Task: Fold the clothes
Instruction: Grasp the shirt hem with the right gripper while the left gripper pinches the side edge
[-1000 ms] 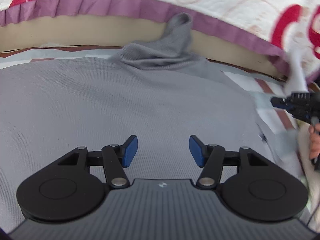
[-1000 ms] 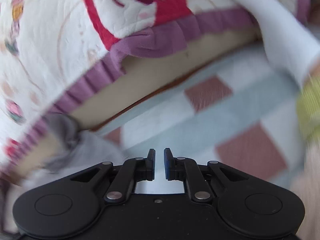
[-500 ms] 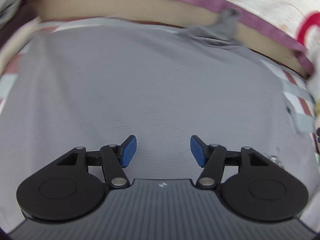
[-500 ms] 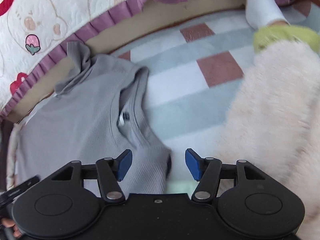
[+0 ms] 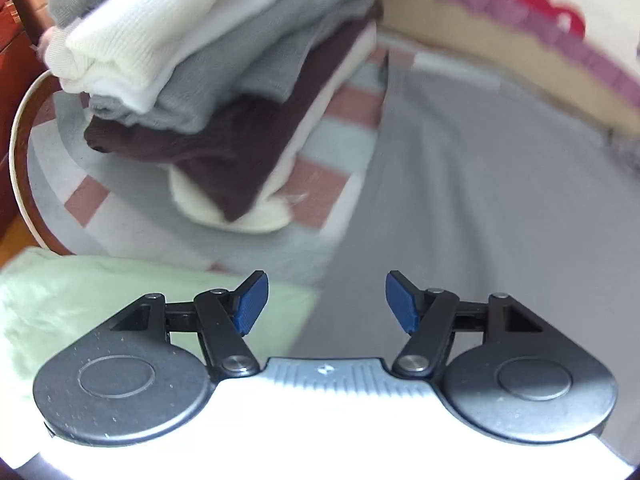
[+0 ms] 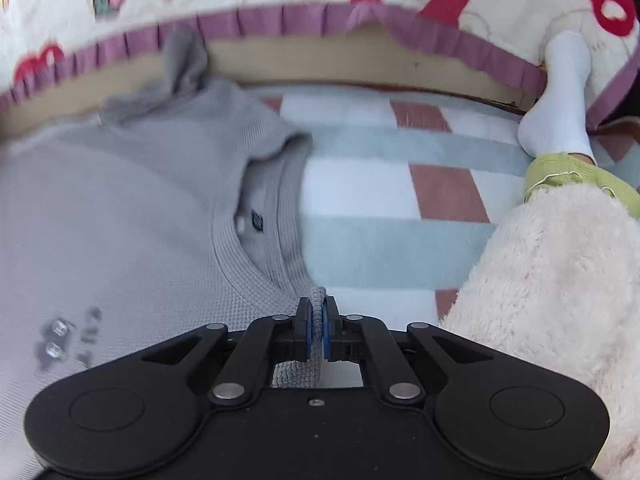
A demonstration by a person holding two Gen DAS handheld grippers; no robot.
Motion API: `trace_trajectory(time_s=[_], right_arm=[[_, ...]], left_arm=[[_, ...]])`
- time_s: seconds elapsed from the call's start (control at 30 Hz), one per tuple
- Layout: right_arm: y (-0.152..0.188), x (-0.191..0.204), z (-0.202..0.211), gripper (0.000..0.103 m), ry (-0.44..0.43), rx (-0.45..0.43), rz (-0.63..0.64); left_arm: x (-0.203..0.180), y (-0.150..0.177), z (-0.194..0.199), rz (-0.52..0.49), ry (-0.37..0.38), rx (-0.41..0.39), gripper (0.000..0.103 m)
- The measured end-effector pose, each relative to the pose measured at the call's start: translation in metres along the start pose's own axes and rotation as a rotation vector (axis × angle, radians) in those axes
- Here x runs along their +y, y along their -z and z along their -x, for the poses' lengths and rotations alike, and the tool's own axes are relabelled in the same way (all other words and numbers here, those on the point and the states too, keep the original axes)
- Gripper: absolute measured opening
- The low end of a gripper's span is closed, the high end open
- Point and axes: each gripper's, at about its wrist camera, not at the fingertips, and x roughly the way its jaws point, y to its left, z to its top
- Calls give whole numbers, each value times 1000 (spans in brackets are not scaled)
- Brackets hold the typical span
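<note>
- R gripper (image 6: 318,330): clamped on grey shirt (image 6: 120,220) at neckline edge; body runs off to its left, on checked blanket (image 6: 380,240).
- L gripper (image 5: 323,300): jaws opening, nothing between; shirt hem side ahead-right, folded stack (image 5: 208,92) ahead-left.
- L is nearer the free end.

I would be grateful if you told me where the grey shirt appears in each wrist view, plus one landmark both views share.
Left wrist view: the grey shirt fills the right half, blurred, beside a stack of folded clothes.
Right wrist view: it covers the left half, its collar edge clamped in the right gripper.
Shared landmark: the purple quilt frill along the top.
</note>
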Motion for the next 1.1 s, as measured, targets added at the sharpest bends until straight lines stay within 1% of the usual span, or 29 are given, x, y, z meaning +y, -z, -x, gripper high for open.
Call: trace_trajectory(time_s=[0.03,0.13,0.2,0.23,0.27,0.37,0.4,0.43,0.47,0.5,0.53,0.6,0.63,0.67,0.7,0.73,0.77,0.8,0.9,1.0,1.03,1.1], right_arm=[[-1,4,-1,6,17,5,15],[-1,-1,1,5,23,4,-21],[-1,-4,0,5,23,7,-44],[0,-4,0,5,26,10,-46],[0,-2,-1,5,35,11,-43],[1,1,-2,7,37,13,-33],[1,2,-1,11,32,12,-31],[1,2,2,17,9,4,-37],[1,1,8,21,-30,-7,-44],[1,0,14,28,-68,-19,-51],[1,-1,22,32,-114,-32,-51],[3,4,45,32,-267,-73,1],[5,7,57,35,-344,-89,32],[8,14,70,38,-421,-88,82],[13,22,83,44,-489,-75,150],[20,33,95,50,-536,-58,232],[29,45,106,53,-563,-40,324],[38,56,117,55,-589,-22,416],[68,88,140,55,-635,47,647],[92,109,145,55,-640,116,713],[99,115,146,55,-641,115,745],[116,127,150,56,-618,73,864]], left_arm=[[6,-2,-2,-21,4,35,65],[19,-4,-4,-92,5,110,65],[26,-6,-6,-107,31,169,66],[29,-6,-8,-110,51,204,69],[32,-4,-12,-102,87,249,70],[38,2,-23,-79,191,380,70],[37,7,-25,-75,212,405,70],[37,11,-27,-70,233,431,70],[37,16,-28,-66,251,452,70],[36,20,-28,-64,261,463,71],[35,24,-27,-61,270,471,73],[35,30,-27,-51,277,461,73],[35,32,-26,-41,275,440,68],[35,34,-24,-37,267,415,59],[34,36,-22,-46,256,388,29],[32,38,-19,-56,244,360,11],[31,40,-15,-67,237,329,10],[30,43,-10,-65,236,296,3],[24,51,11,-77,226,209,3],[17,57,31,-115,217,126,3],[16,58,34,-126,226,108,3],[15,58,37,-125,250,101,3]])
